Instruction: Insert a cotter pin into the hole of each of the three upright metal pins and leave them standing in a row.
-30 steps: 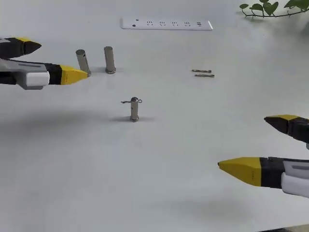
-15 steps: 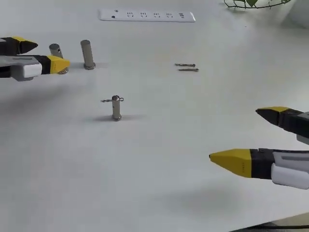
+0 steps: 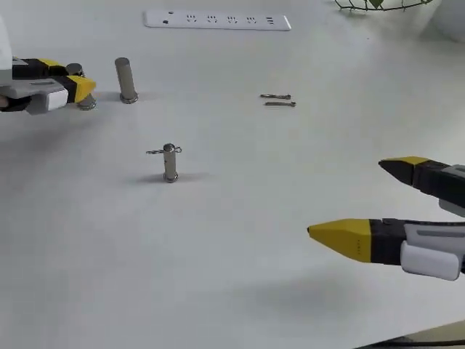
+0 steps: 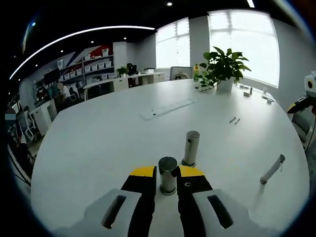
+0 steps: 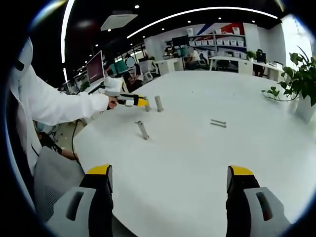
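White table takes most of the head view, with a power strip at the far edge. The right gripper hangs low at near right, jaws spread wide and empty, well apart from all the parts. The left gripper is at far left; in its own view the left gripper's jaws are clenched on a bare metal pin, pads tight on both sides, and the pin stands upright on the table.

A second bare pin stands just beside the gripped one. A third upright pin stands nearer the middle, well apart, with a fitted cotter pin already through its hole. Two loose cotter pins lie side by side mid-table.

Judged step: one of three pins is done, and the left gripper is steadying the next pin. The next move probably calls for the right gripper to reach in, pinch one loose cotter pin and line it up with the held pin's hole.

Versus a second ago: the left jaws were spread beside this pin and are now closed around it. The right gripper is unchanged, and the camera has shifted slightly.
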Tool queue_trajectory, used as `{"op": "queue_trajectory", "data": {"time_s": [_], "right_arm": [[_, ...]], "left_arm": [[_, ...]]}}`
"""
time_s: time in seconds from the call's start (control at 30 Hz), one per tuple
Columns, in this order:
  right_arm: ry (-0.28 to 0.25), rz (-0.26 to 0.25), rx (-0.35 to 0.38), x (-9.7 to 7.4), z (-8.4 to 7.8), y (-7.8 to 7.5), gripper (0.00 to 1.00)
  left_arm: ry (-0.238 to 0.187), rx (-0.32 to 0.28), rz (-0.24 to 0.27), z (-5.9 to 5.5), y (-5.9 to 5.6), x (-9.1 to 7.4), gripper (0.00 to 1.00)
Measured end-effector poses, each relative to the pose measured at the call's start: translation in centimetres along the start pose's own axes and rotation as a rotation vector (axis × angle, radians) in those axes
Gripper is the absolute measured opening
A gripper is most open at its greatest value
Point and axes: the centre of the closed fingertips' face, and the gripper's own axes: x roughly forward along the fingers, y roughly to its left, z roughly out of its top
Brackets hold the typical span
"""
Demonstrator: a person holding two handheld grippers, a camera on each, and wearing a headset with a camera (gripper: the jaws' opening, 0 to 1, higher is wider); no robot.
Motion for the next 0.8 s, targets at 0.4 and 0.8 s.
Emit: {"op": "queue_trajectory", "data": {"time_s": [0.4,0.8], "right_arm": [[-0.014,0.013,-0.005,0.2,0.6,0.7,0.93],[-0.061,0.029,-0.022,-0.3,1.5,1.6,0.93]], "left_arm": [[-0.005,0.010,0.043,0.0,-0.8,-0.8,0.09],[-0.010,0.048,0.070,1.0,-4.4,-6.0,0.09]]}}
